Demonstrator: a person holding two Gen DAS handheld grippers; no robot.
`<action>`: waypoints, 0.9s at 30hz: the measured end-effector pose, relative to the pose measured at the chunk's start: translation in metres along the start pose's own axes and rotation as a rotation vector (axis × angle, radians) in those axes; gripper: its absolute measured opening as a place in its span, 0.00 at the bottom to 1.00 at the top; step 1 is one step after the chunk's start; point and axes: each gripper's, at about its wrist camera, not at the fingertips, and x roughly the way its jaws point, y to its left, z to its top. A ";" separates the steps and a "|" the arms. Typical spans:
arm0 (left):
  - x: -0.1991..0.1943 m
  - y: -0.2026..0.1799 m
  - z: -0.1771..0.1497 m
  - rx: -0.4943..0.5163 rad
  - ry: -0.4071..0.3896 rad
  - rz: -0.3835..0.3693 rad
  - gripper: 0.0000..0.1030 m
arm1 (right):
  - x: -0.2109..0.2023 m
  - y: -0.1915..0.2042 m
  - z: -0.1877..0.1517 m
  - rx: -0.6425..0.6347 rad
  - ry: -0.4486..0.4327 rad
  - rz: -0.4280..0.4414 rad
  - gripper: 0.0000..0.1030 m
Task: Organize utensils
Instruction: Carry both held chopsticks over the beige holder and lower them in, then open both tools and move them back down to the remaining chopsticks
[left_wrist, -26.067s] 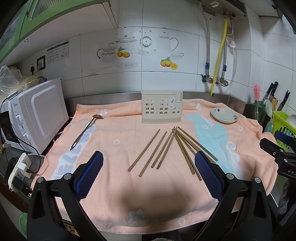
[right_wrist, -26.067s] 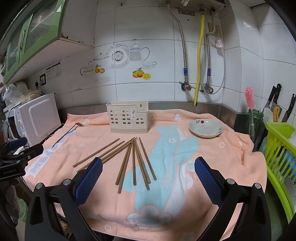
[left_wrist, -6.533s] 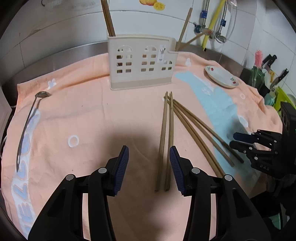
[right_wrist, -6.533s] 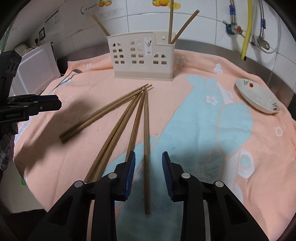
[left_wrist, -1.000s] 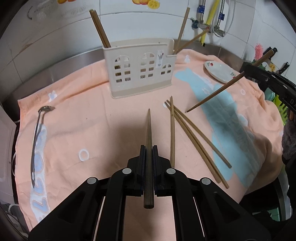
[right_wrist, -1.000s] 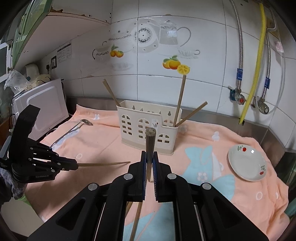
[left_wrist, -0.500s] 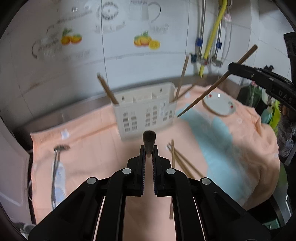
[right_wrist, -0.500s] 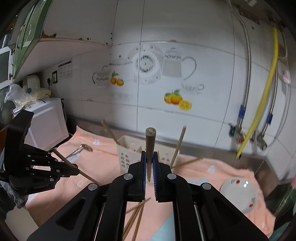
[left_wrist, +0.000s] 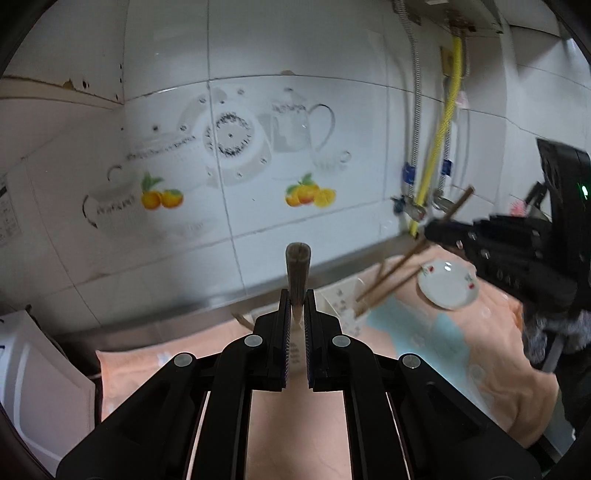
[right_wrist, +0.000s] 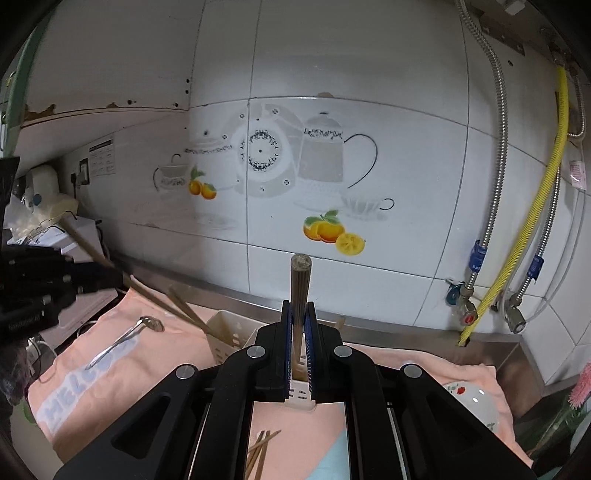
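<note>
At the far left of my right wrist view sits a white microwave oven (right_wrist: 79, 236), and my left gripper (right_wrist: 110, 275) reaches in there with its brown wooden chopstick (right_wrist: 83, 242) slanting up. Just right of it a long metal spoon (right_wrist: 122, 341) lies on the peach towel with pale blue print (right_wrist: 122, 376) covering the desk. In the left wrist view, my left fingers (left_wrist: 282, 332) are pressed shut on that chopstick, which points straight up. Behind them stands the cream plastic utensil holder with cut-out windows (right_wrist: 225, 338), chopsticks already leaning inside. My right gripper (right_wrist: 299, 343) is clamped tight on a second brown wooden chopstick (right_wrist: 300, 284), upright above the holder. Loose chopsticks (right_wrist: 260, 452) lie on the towel below. Farther right rests a small white saucer with red dots (left_wrist: 447, 284).
</note>
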 end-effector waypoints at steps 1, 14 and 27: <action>0.004 0.003 0.002 -0.010 0.002 -0.003 0.06 | 0.004 0.000 0.000 -0.001 0.006 -0.003 0.06; 0.075 0.021 -0.020 -0.098 0.116 -0.009 0.06 | 0.053 -0.001 -0.026 0.018 0.102 0.002 0.06; 0.090 0.026 -0.027 -0.111 0.144 0.000 0.07 | 0.080 -0.008 -0.039 0.058 0.146 0.003 0.07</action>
